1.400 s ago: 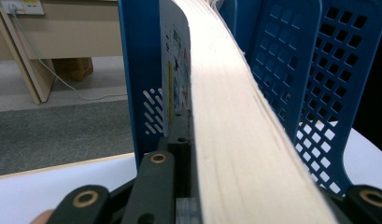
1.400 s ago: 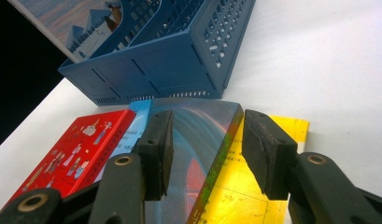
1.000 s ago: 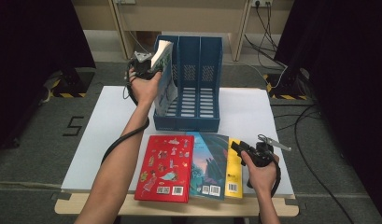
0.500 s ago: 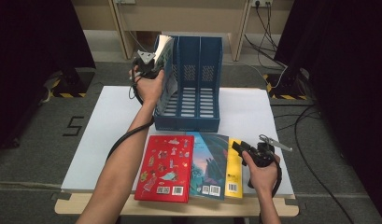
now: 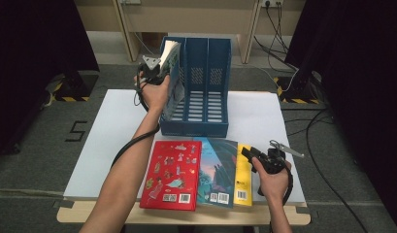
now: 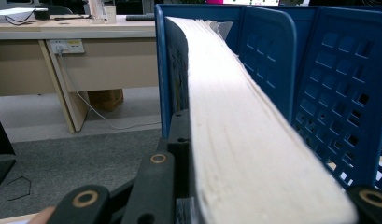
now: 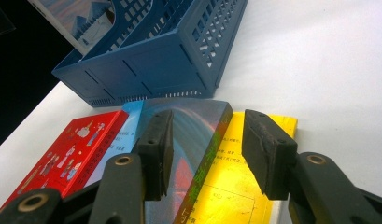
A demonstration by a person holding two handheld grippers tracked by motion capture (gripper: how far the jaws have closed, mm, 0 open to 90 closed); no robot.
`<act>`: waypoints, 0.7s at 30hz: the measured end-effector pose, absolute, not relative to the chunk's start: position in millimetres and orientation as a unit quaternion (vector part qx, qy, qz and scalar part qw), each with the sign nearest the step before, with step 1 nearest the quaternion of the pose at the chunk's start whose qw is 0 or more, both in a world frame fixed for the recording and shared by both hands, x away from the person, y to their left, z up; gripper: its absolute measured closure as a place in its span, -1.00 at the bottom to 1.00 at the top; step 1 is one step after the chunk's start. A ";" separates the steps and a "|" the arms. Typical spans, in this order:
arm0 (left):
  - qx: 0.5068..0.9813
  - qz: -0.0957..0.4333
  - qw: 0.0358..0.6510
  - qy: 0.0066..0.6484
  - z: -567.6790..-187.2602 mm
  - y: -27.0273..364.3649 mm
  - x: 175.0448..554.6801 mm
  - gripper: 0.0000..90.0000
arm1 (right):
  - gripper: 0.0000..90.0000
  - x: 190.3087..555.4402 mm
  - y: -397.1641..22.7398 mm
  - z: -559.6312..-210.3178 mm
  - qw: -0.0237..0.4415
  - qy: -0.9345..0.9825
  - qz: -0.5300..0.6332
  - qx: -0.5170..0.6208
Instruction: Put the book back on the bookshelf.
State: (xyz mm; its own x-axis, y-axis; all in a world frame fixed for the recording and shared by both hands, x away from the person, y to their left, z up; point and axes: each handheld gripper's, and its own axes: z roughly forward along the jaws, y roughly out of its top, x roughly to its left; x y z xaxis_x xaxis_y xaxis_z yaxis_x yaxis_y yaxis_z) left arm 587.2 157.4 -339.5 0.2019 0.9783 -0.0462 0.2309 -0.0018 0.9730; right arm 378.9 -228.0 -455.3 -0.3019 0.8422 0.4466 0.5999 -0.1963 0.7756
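Note:
A blue three-slot file rack [image 5: 206, 97] stands at the back of the white table [image 5: 113, 126]. My left gripper [image 5: 155, 68] is shut on a thick book [image 5: 172, 73], and the book's far end lies between the rack's left wall [image 6: 161, 70] and its first divider [image 6: 268, 56]. The book's white page edge [image 6: 240, 140] runs up between the jaws of my left gripper [image 6: 272, 200]. A red book [image 5: 173, 174], a dark blue book [image 5: 218, 170] and a yellow book [image 5: 243, 174] lie side by side at the front. My right gripper [image 5: 249, 156] is open, and its jaws [image 7: 209, 154] straddle the dark book's spine [image 7: 207, 154] without touching it.
The rack's middle and right slots [image 5: 218, 82] hold nothing. Bare white tabletop stretches to the left and right of the rack. Cables [image 5: 283, 73] run over the grey floor beyond the table, and a wooden desk [image 6: 86, 60] stands behind the rack.
My left hand has brought the book slightly right and more upright into the rack's left slot. The right hand and the three flat books have not moved.

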 end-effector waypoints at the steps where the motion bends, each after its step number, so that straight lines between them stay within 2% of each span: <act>1: 0.598 0.379 0.493 0.506 -339.7 157.7 587.2 0.63 | 0.21 378.9 -228.0 -455.4 0.118 0.623 0.513 0.579; 10: 0.612 0.357 0.499 0.500 -338.0 161.0 584.4 0.60 | 0.21 377.9 -226.5 -455.2 0.115 0.623 0.511 0.581; 15: 0.619 0.342 0.497 0.503 -346.7 166.1 577.7 0.47 | 0.21 378.1 -227.4 -455.5 0.119 0.625 0.511 0.578; 21: 0.632 0.321 0.496 0.501 -359.1 168.6 577.7 0.49 | 0.20 378.3 -225.5 -456.1 0.117 0.627 0.509 0.578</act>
